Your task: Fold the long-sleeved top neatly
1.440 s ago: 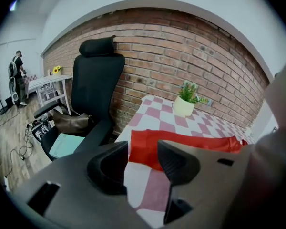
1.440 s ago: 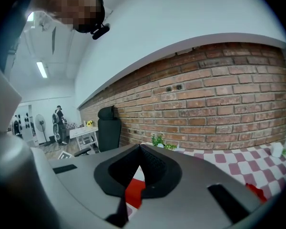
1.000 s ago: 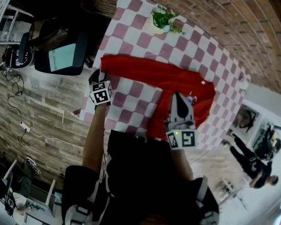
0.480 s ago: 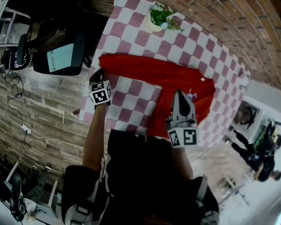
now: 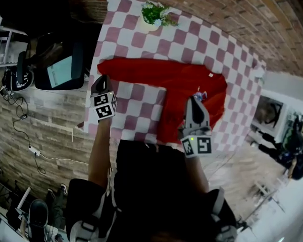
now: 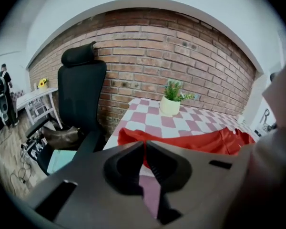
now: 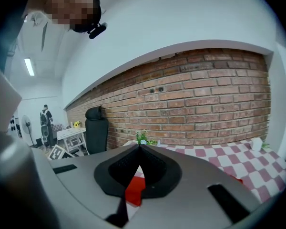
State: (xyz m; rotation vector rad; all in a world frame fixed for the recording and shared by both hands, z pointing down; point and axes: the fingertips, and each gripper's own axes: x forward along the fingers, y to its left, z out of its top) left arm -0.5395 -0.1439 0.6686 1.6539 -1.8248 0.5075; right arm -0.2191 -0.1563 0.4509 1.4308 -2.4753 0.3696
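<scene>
wearer: dark clothing fills the near edge of the head view; a bare forearm (image 5: 98,150) runs up the left side
right gripper (image 5: 194,101): near right, over the body of the garment; jaws pressed together; red cloth shows in the gap behind the tips, but I cannot tell whether it is nipped
left gripper (image 5: 102,78): at the left table edge; jaws have just been closing and now pinch the red sleeve end (image 5: 103,65) at their tips
table (image 5: 136,102): pink-and-white check cloth, with a bare patch between the two grippers
red long-sleeved top (image 5: 189,84): lies on the cloth, one sleeve stretched left across the table, body running toward the wearer; neck label (image 5: 199,92) just beside the right gripper's tips
office chair (image 5: 55,59): black, just left of the table, close to the left gripper; a pale flat thing (image 5: 60,70) on its seat
cable (image 5: 40,153): on the floor, near left
potted plant (image 5: 151,16): on the cloth beyond the sleeve, apart from it
brick wall (image 6: 148,51): behind the table
bystander (image 5: 298,155): right, well apart
</scene>
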